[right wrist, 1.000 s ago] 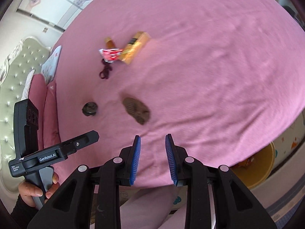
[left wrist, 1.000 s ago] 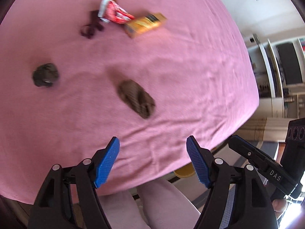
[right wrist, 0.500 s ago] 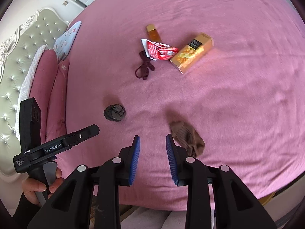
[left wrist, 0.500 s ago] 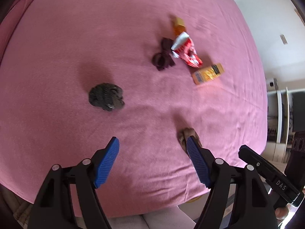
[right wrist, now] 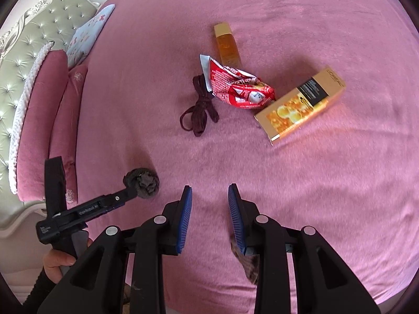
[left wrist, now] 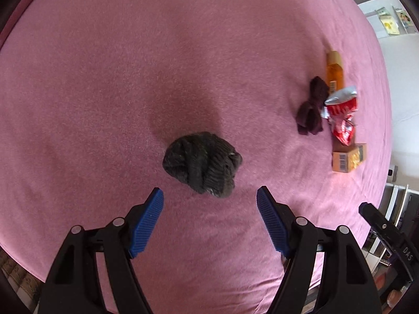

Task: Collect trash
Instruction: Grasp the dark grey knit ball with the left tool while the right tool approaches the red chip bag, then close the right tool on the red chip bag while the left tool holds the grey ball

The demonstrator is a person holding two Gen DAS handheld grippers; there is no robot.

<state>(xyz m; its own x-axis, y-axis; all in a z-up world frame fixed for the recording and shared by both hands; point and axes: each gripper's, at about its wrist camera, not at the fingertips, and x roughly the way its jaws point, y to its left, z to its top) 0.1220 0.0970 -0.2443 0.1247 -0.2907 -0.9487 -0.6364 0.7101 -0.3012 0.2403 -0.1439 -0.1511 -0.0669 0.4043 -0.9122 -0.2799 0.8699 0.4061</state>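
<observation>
Left claw [left wrist: 209, 196] spread wide, empty, angled downward. Right claw [right wrist: 209, 196] narrowly parted, empty. Left hand [right wrist: 61, 261] grips handle.

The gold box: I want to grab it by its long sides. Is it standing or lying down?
Lying down: the gold box rests flat on the pink blanket, printed face up.

Both wrist views look down, sharing pink bedspread [left wrist: 131, 78].
</observation>
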